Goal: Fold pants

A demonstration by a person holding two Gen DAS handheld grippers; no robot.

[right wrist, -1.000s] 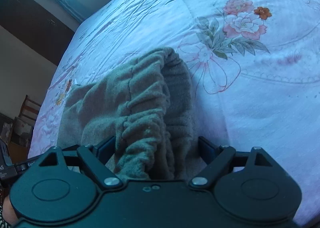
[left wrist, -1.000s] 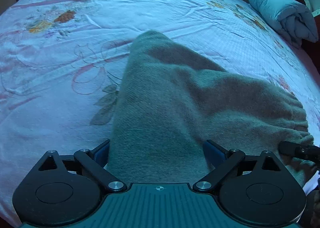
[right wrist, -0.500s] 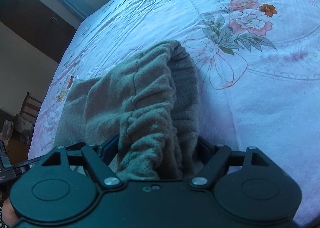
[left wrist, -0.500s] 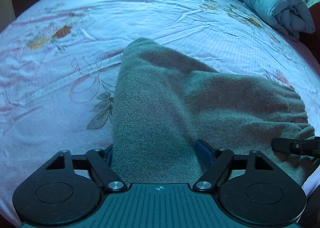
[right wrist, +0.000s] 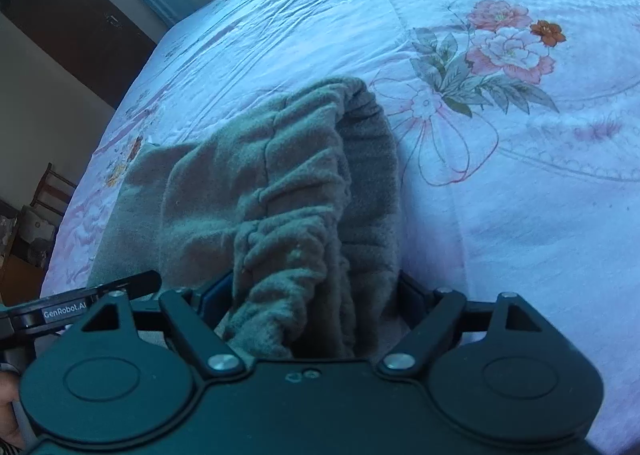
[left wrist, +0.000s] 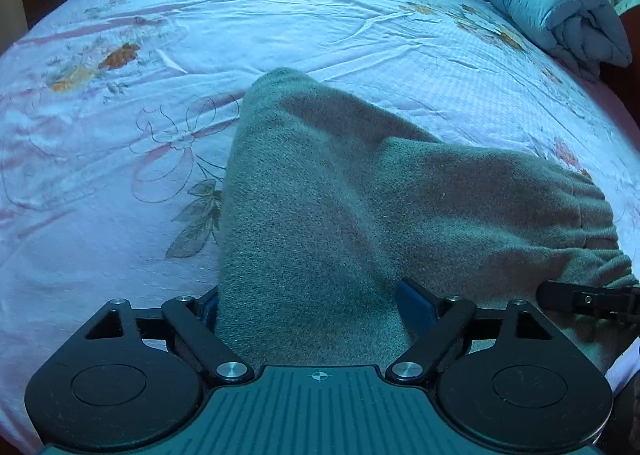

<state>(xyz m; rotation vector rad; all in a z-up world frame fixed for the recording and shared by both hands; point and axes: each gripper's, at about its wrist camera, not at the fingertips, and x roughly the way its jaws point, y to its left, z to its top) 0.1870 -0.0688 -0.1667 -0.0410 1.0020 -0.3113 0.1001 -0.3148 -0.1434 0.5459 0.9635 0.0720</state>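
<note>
The grey-green fleece pants [left wrist: 320, 191] lie folded over on the floral bed sheet [left wrist: 120, 159]. My left gripper [left wrist: 316, 303] is shut on the leg end of the pants; the cloth fills the gap between its fingers. My right gripper [right wrist: 316, 295] is shut on the gathered elastic waistband [right wrist: 296, 239], which bunches up between its fingers. The waistband also shows at the right in the left wrist view [left wrist: 592, 223]. A finger of the right gripper [left wrist: 580, 299] shows at the right edge there, and the left gripper [right wrist: 80, 303] shows at the left in the right wrist view.
A rolled light-blue quilt [left wrist: 556, 15] lies at the far right corner of the bed. A dark headboard or wardrobe [right wrist: 72, 19] stands beyond the bed. A wooden chair [right wrist: 52, 191] stands past the bed's left side. The floral sheet [right wrist: 520, 135] stretches to the right.
Both grippers keep their hold on the pants. The views have drawn back slightly; the pants sit a little farther and more spread on the sheet, and the two grippers are closer together.
</note>
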